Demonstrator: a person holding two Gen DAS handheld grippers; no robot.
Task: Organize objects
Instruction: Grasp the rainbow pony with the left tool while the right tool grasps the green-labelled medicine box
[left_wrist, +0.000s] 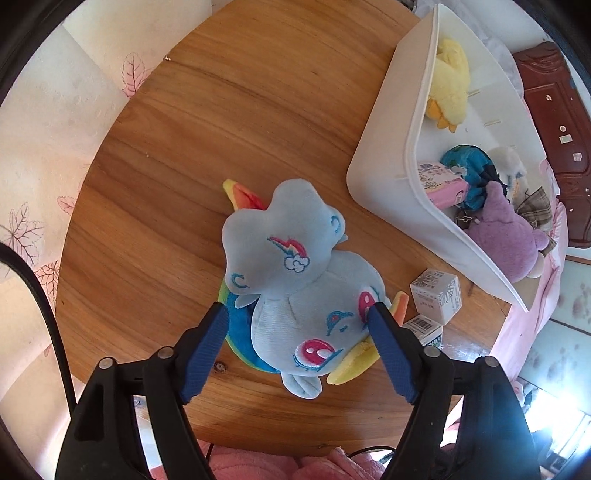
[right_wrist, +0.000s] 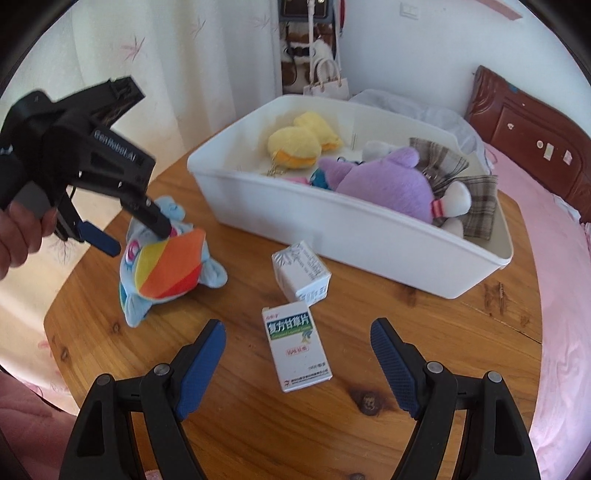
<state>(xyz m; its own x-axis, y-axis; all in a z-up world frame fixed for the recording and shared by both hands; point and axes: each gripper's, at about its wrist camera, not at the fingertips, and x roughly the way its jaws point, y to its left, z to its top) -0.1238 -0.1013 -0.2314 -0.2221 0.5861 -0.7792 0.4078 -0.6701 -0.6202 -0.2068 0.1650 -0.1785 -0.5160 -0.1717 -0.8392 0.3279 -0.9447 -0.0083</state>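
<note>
A light blue plush pony (left_wrist: 295, 280) with a rainbow mane lies on the round wooden table (left_wrist: 184, 147). My left gripper (left_wrist: 297, 319) is open, its fingers on either side of the pony's head. The right wrist view shows the pony (right_wrist: 166, 266) with the left gripper (right_wrist: 138, 236) over it. My right gripper (right_wrist: 297, 338) is open and empty above a white and green medicine box (right_wrist: 295, 350). A second white box (right_wrist: 301, 273) stands just beyond. The white bin (right_wrist: 351, 229) holds a yellow plush (right_wrist: 299, 142) and a purple plush (right_wrist: 391, 181).
The bin (left_wrist: 391, 155) stands at the table's right in the left wrist view, with the two small boxes (left_wrist: 436, 295) beside it. A pink bed (right_wrist: 554, 277) and a dark wood headboard (right_wrist: 524, 147) lie to the right. Curtains hang behind the table.
</note>
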